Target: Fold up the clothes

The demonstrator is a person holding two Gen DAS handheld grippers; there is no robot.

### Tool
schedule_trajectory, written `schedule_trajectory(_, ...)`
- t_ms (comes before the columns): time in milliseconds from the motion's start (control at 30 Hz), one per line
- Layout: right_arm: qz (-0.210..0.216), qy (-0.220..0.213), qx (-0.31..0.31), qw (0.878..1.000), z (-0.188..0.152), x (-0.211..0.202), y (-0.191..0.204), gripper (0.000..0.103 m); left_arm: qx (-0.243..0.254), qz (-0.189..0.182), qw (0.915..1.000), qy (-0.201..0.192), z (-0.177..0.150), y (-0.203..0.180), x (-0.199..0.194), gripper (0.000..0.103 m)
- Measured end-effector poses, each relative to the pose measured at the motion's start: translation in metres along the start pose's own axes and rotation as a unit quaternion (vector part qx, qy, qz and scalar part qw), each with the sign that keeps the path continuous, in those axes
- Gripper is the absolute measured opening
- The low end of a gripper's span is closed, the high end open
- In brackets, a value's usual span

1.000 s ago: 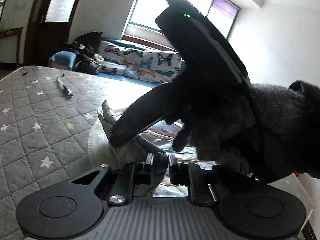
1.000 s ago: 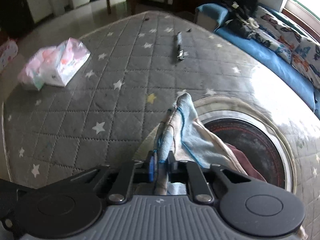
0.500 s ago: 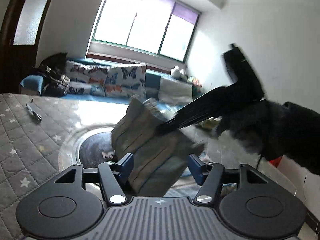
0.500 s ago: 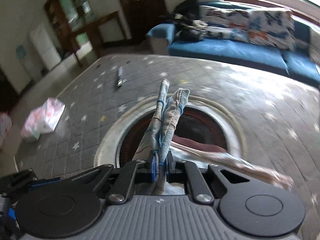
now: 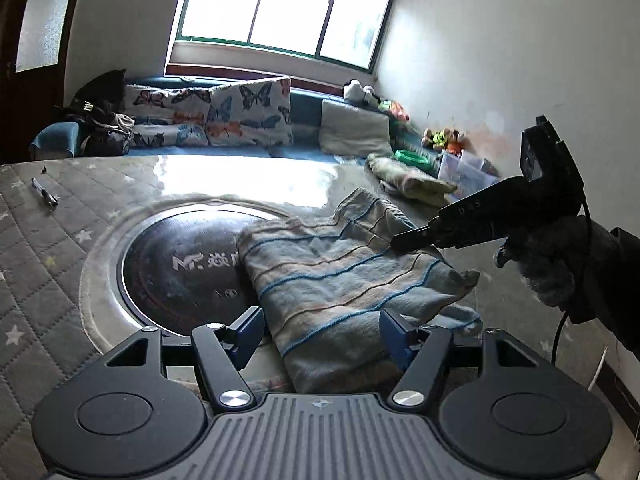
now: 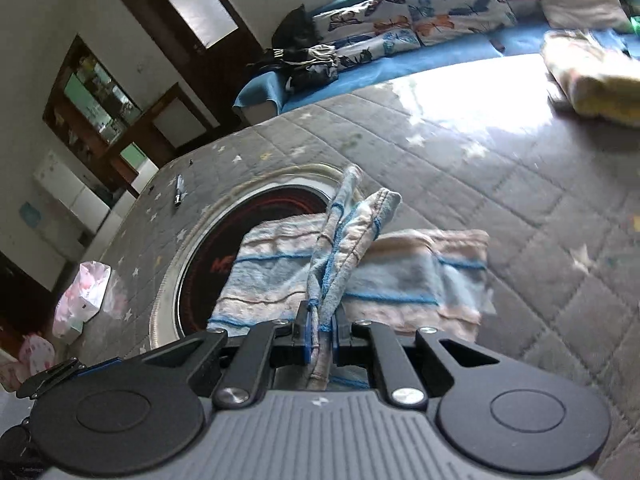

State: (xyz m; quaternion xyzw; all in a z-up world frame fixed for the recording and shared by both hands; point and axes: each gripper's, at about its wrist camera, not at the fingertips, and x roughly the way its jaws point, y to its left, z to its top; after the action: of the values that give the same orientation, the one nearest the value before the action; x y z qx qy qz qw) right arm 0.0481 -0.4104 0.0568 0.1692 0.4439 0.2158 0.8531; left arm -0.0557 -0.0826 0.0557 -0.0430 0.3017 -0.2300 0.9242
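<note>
A striped blue-and-beige cloth (image 5: 332, 280) lies folded over on the quilted table, partly covering the round dark hob. My left gripper (image 5: 322, 336) stands open just above the cloth's near edge, its blue pads on either side of it and not touching. In the left wrist view my right gripper (image 5: 400, 242) comes in from the right, held by a dark-gloved hand, with its tip at the cloth's far corner. In the right wrist view that gripper (image 6: 321, 330) is shut on a bunched corner of the cloth (image 6: 340, 256), which rises above the rest.
A round dark hob (image 5: 180, 268) with a pale rim sits in the grey star-quilted cover (image 5: 36, 264). A pen (image 5: 45, 192) lies far left. A tissue pack (image 6: 82, 300) sits at the table's edge. Folded yellowish cloth (image 5: 412, 180) lies at the back right, a blue sofa behind.
My left gripper opened and let go of the cloth, which now lies flat over the hob. The right gripper swung the held corner across to the right, still shut on it.
</note>
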Motion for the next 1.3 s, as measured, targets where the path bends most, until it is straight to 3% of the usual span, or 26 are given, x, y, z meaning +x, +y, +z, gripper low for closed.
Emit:
schedule_trajectory(433,0.036,-0.023,0.054,0.998,-0.016,-0.007,-0.043,0.008,0.004,0.014,0.9993,0.033,-0.003,-0.003,0.02,0.068)
schedule_trajectory(767,0.023,-0.021,0.076,0.997,-0.028,-0.001,-0.06,0.012,0.009,0.008,0.9988,0.048,-0.007,-0.002,0.029,0.071)
schedule_trajectory(1000,-0.026,-0.069,0.051,0.996,-0.026,-0.031,-0.055,0.017,0.023,0.006,0.9986,0.047,-0.003,-0.008,0.034,0.07)
schedule_trajectory(1100,-0.02,-0.085,0.019,0.996,-0.03,-0.046,-0.037,0.017,0.034,0.005,0.9983,0.047,0.001,-0.012,0.039,0.069)
schedule_trajectory(1300,-0.032,-0.081,-0.017,0.996,-0.057,-0.053,-0.021,0.017,0.051,0.0,0.9978,0.043,0.007,-0.017,0.056,0.055)
